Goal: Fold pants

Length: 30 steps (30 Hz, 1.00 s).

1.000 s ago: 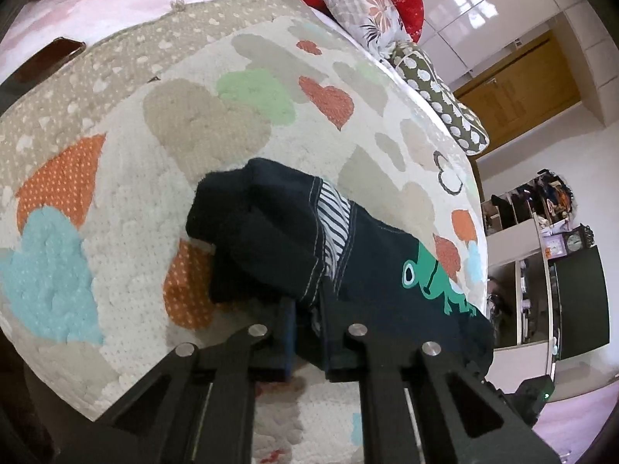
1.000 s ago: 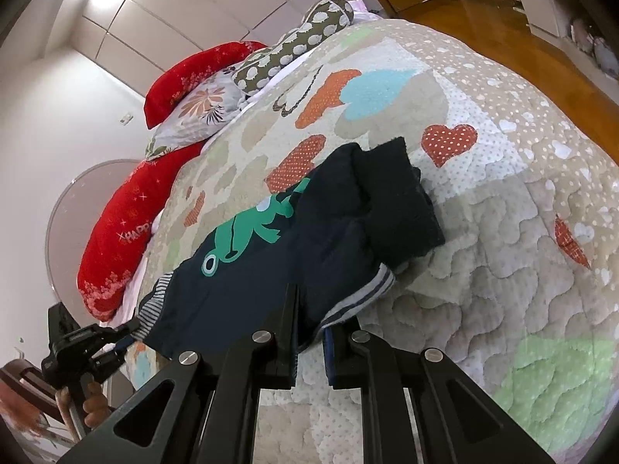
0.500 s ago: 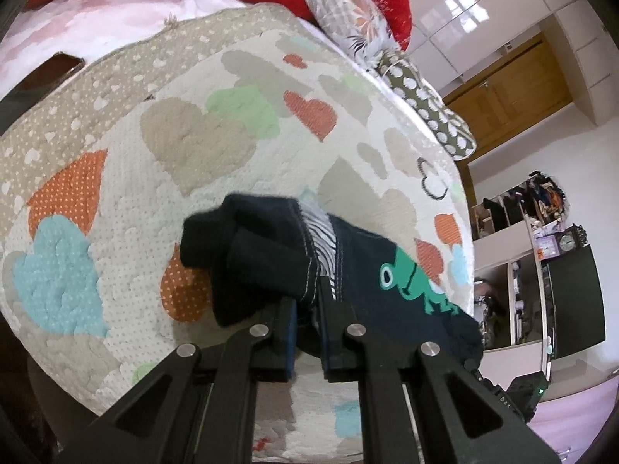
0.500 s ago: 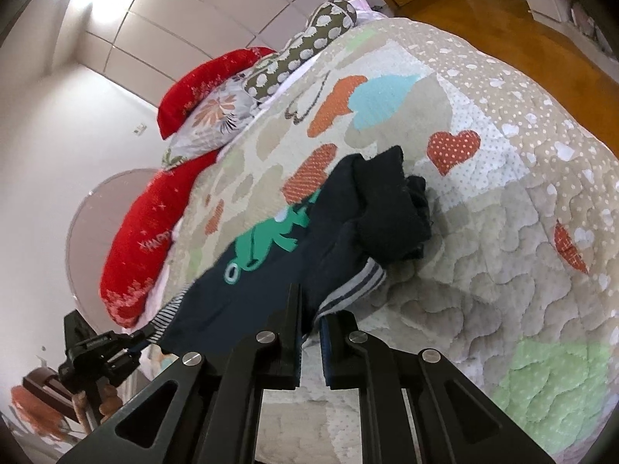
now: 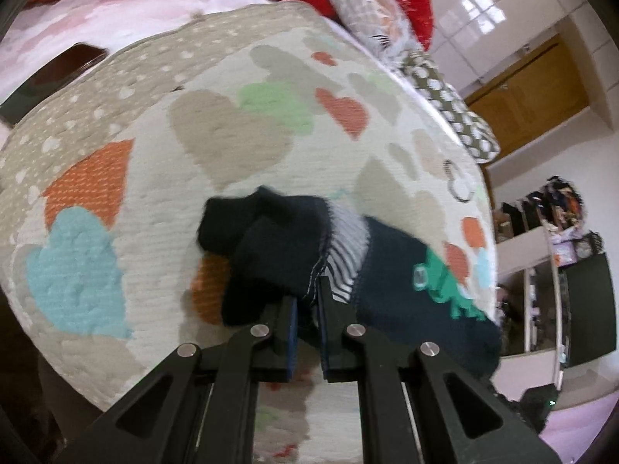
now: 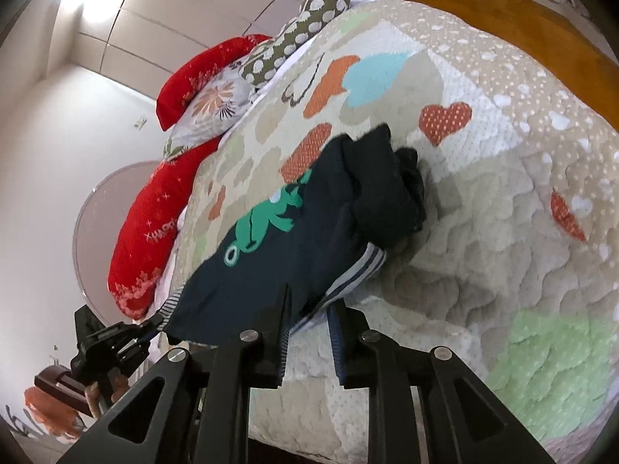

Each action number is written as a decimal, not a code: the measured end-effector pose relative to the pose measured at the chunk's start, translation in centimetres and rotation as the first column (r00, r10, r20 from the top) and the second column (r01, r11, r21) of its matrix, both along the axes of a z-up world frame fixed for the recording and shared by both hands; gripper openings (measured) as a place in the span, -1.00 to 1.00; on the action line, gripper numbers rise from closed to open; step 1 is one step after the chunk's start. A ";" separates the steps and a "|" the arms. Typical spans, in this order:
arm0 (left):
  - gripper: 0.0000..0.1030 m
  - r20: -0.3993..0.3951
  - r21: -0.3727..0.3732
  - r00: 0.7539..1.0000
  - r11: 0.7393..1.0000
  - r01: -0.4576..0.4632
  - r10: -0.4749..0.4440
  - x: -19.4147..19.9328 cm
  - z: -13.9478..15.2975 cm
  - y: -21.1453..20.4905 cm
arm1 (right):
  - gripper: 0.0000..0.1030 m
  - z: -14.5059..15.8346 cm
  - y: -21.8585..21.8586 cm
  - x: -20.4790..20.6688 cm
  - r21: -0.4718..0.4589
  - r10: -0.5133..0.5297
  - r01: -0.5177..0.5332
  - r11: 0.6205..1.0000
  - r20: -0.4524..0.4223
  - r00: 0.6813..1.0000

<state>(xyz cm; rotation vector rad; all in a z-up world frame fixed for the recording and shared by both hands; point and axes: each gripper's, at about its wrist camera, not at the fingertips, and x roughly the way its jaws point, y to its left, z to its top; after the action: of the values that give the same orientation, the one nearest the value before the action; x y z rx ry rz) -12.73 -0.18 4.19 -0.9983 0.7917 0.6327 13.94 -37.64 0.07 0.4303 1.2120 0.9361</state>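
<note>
Right tool [image 6: 307, 305] now opening; one pants [image 6: 309, 232], two tools.

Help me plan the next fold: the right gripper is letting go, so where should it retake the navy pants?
Probably at the striped waistband, coming from the near bed edge: on the pants it is the nearest flat edge, lying on the quilt. The right gripper is opening around it; the left gripper pinches the other end.
</note>
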 end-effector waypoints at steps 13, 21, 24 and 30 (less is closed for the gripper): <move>-0.63 0.100 -0.039 0.994 0.999 0.036 -0.032 -4.0 0.5 -1.0 | -0.50 -1.2 3.4 -2.1 -0.033 0.083 -0.084 0.996 -0.029 0.996; -0.05 0.210 -0.064 0.975 0.994 0.093 -0.077 -4.3 1.7 -3.6 | -0.91 1.6 4.0 -2.6 -0.016 0.107 -0.107 0.994 0.032 0.994; 0.09 0.241 -0.095 0.965 0.988 0.126 -0.100 -3.4 1.4 -4.6 | -0.91 3.2 4.1 -2.4 0.042 0.110 -0.111 0.993 0.022 0.994; 0.25 0.311 -0.167 0.942 0.969 0.182 -0.123 -1.5 0.3 -6.5 | -0.91 4.6 4.5 -1.1 0.167 0.095 -0.082 0.983 -0.068 0.993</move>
<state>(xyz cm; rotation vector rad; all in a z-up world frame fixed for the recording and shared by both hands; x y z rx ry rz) -14.20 -6.65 4.52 -1.1654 0.6618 0.2622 12.88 -33.15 4.72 0.5504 1.2358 1.1092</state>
